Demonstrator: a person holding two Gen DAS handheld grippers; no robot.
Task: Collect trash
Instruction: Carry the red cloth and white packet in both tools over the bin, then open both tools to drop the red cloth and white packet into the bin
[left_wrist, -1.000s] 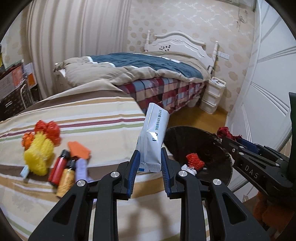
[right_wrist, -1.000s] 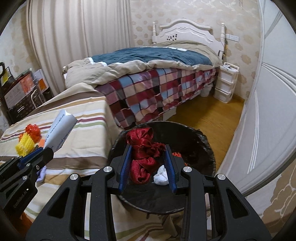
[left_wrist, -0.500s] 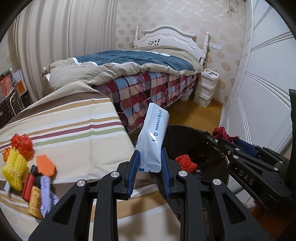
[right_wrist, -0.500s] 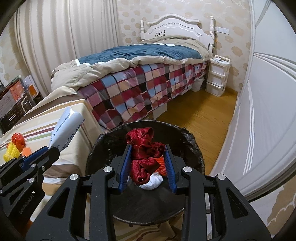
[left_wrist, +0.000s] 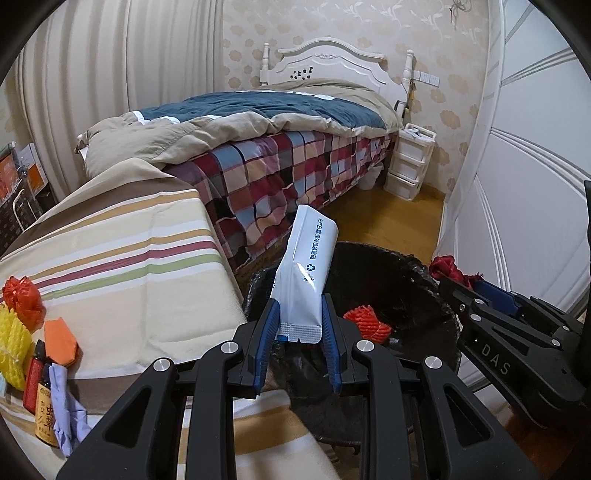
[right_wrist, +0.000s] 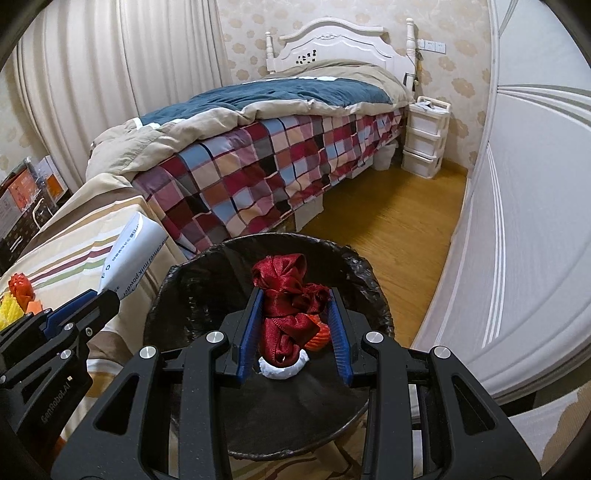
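My left gripper (left_wrist: 300, 325) is shut on the bottom edge of a white milk-powder pouch (left_wrist: 306, 273), which stands upright over the near left rim of the black-lined trash bin (left_wrist: 417, 273). In the right wrist view my right gripper (right_wrist: 295, 314) is shut on a bundle of dark red ribbon (right_wrist: 290, 295), hanging over the bin's (right_wrist: 173, 295) open mouth. Inside the bin lie an orange foam net (left_wrist: 365, 325) and a white crumpled tissue (right_wrist: 282, 367). The left gripper with the pouch (right_wrist: 129, 258) shows at the left of the right wrist view.
On the striped tablecloth (left_wrist: 122, 266) at the left lie a yellow foam net (left_wrist: 11, 343), a red net (left_wrist: 22, 299), an orange piece (left_wrist: 61, 341), a small bottle (left_wrist: 46, 417) and a lilac wrapper (left_wrist: 66, 406). A bed (right_wrist: 280, 147) stands behind, a white wardrobe (right_wrist: 524, 229) at the right.
Both grippers have moved rightward and a little down, away from the litter on the table and over the bin. Each keeps its hold on its item.
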